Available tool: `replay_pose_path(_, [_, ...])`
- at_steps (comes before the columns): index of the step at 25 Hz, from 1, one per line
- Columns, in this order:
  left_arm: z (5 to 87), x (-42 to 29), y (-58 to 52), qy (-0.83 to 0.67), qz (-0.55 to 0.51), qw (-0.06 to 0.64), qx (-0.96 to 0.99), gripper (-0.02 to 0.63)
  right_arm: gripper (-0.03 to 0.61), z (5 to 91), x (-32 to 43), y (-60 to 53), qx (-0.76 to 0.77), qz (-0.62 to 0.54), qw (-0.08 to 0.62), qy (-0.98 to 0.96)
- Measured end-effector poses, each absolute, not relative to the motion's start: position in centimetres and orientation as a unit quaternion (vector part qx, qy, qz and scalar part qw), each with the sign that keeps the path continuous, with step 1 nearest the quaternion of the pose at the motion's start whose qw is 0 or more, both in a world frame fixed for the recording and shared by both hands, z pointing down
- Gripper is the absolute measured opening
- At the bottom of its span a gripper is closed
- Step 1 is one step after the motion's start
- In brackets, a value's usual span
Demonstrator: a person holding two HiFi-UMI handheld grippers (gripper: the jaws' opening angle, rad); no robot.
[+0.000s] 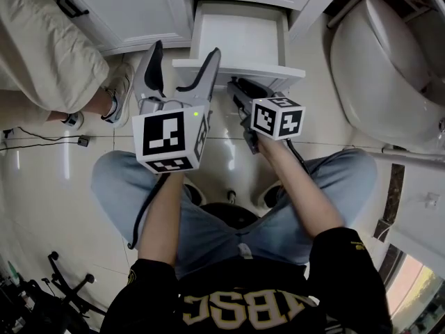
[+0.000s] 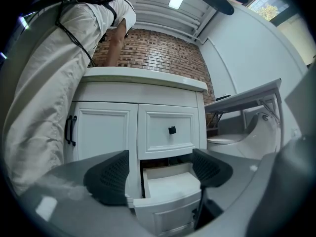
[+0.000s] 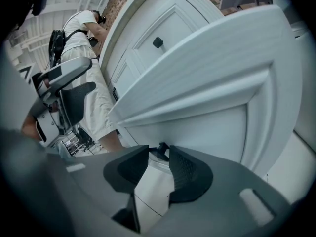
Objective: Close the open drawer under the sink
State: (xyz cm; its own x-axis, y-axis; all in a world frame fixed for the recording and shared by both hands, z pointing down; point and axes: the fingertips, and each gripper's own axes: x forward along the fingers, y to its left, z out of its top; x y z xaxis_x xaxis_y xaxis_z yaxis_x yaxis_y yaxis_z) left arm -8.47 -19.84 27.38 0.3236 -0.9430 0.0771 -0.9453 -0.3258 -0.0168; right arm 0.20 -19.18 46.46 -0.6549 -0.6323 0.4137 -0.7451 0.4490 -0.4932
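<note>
Head view: right gripper (image 3: 159,153) fingers (image 3: 186,174) tight on drawer knob (image 3: 161,147), left gripper (image 2: 159,169) fingers (image 2: 108,177) apart; shirt lettering (image 1: 243,310) unclear.

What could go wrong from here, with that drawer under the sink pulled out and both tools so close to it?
1. The right tool pinches the small black knob of the drawer only at its very tips, so it might slip off during the push.
2. The left tool stands open near the drawer's left front corner. One finger could perhaps get caught between the drawer front and the cabinet as the drawer closes.
</note>
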Motion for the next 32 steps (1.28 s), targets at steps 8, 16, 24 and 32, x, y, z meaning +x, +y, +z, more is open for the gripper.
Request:
replay_pose_path(8, [28.6, -9.0, -21.4, -0.583, 0.048, 0.024, 0.811, 0.407, 0.138, 46.3, 0.3, -23.4, 0.423, 0.322, 0.078, -0.844])
replay_pose_path(16, [30.3, -10.3, -22.9, -0.591, 0.052, 0.048, 0.804, 0.387, 0.138, 46.2, 0.6, -28.0, 0.454, 0.299, 0.096, -0.834])
replay_pose_path(24, [30.8, -10.3, -23.8, -0.590, 0.058, 0.050, 0.804, 0.386, 0.137, 45.8, 0.9, -31.6, 0.480, 0.269, 0.067, -0.832])
replay_pose_path(32, [32.0, -9.9, -24.2, -0.581, 0.069, 0.065, 0.809, 0.386, 0.135, 45.6, 1.3, -34.1, 0.500, 0.244, 0.039, -0.830])
